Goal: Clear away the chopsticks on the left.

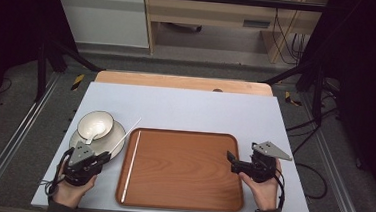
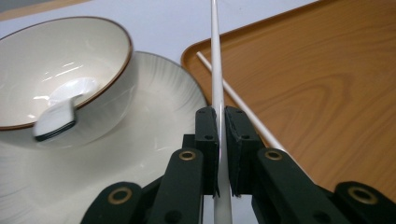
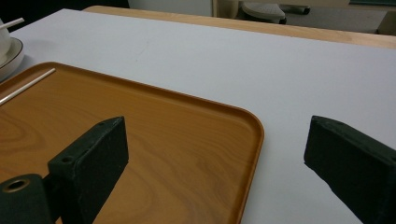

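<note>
The left gripper [image 2: 222,154] clamps a white chopstick [image 2: 217,84] at the tabletop's near left corner, angled over the plate [image 1: 118,136] bearing a bowl [image 1: 95,123]. The right gripper [image 3: 215,154], jaws wide and empty, hovers at the wooden tray's [image 1: 186,171] right edge; another chopstick [image 1: 131,164] lies along its left edge

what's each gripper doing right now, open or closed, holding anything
left gripper: closed on a white chopstick
right gripper: open, holding nothing, jaws on either side of the tray corner
</note>
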`<state>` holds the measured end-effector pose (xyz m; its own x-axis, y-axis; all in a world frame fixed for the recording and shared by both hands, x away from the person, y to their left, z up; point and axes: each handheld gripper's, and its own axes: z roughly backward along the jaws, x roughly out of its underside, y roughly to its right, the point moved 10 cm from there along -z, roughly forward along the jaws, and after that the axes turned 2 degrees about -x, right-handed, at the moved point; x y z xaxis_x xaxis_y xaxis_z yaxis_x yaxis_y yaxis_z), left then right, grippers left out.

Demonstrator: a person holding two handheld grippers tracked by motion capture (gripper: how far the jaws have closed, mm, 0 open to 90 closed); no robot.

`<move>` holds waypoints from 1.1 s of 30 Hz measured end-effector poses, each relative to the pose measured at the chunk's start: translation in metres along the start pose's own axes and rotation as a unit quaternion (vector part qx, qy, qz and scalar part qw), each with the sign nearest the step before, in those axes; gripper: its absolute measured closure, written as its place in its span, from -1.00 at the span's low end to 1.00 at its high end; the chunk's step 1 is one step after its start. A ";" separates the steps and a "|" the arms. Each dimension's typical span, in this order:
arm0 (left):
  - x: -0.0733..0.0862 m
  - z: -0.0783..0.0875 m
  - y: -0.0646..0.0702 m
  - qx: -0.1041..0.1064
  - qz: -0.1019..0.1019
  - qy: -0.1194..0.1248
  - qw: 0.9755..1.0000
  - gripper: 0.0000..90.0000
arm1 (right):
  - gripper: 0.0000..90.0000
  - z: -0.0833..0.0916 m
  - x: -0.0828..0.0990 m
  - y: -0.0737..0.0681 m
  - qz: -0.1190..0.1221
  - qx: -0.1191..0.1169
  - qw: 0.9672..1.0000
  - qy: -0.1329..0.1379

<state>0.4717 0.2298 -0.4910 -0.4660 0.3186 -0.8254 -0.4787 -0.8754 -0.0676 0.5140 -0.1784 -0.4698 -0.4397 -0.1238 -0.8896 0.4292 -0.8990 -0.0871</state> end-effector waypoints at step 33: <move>-0.030 0.000 0.046 -0.045 0.097 0.057 0.993 0.87 | -0.86 0.004 -0.006 -0.001 -0.002 0.001 1.000 0.012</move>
<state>0.4638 0.1798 -0.4698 -0.4537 0.1028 -0.8852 -0.3177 -0.9467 0.0529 0.5131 -0.1782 -0.4627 -0.4219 -0.1102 -0.8999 0.4254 -0.9006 -0.0891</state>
